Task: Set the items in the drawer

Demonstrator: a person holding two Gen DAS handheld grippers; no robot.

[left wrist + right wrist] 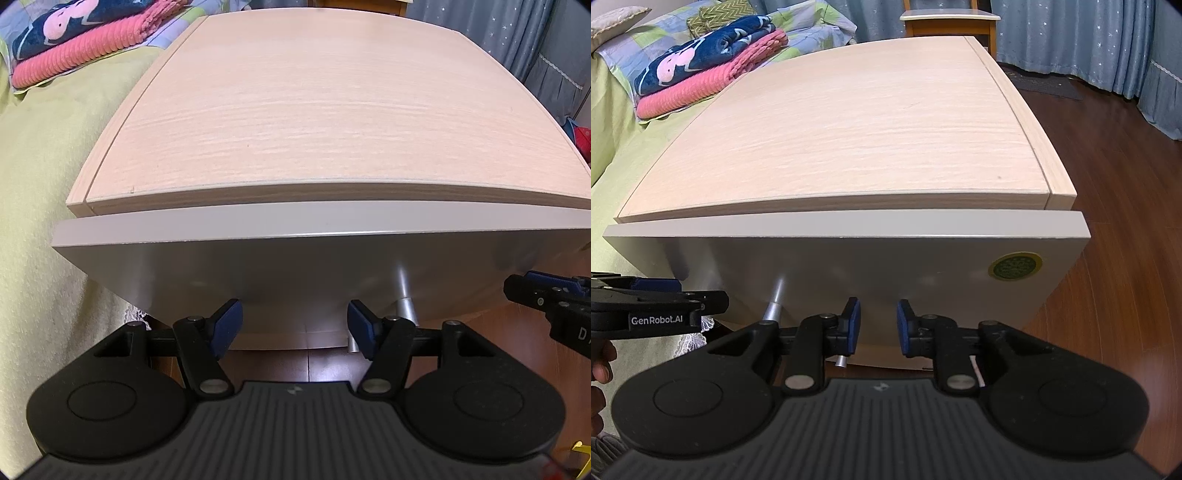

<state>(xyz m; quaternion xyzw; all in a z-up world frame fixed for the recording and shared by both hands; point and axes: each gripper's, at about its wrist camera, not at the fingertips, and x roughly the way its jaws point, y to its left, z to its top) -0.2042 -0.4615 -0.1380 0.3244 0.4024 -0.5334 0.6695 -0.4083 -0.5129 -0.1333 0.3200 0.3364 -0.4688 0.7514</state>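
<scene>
Both claws sit low in front of the nightstand, black linkages with blue rubber pads. Left claw is released, pads wide apart, nothing between them. Right claw is also released with a narrower gap, nothing gripped. Drawer is straight ahead of both: flat, glossy off-white front, slab shape, closed against the cabinet body. Its handle is a brushed metal bar on round standoffs, just left of the right claw's left pad and not touched; in the left wrist view it sits beside the left claw's right pad. Round green-and-gold sticker is on the drawer front's right side. No loose items in view to put away. Above the drawer, the nightstand top is pale wood-grain laminate with a trim strip along each side, bare. Dark reddish wood floor lies right of and below the nightstand. The bed, under a yellow-green sheet, butts against the left side, lace trim showing near the left claw. Further back on the bed are folded blankets, coral ribbed knit under navy fleece with a pink print. Far back: blue-grey star-print curtains and a wooden chair.
</scene>
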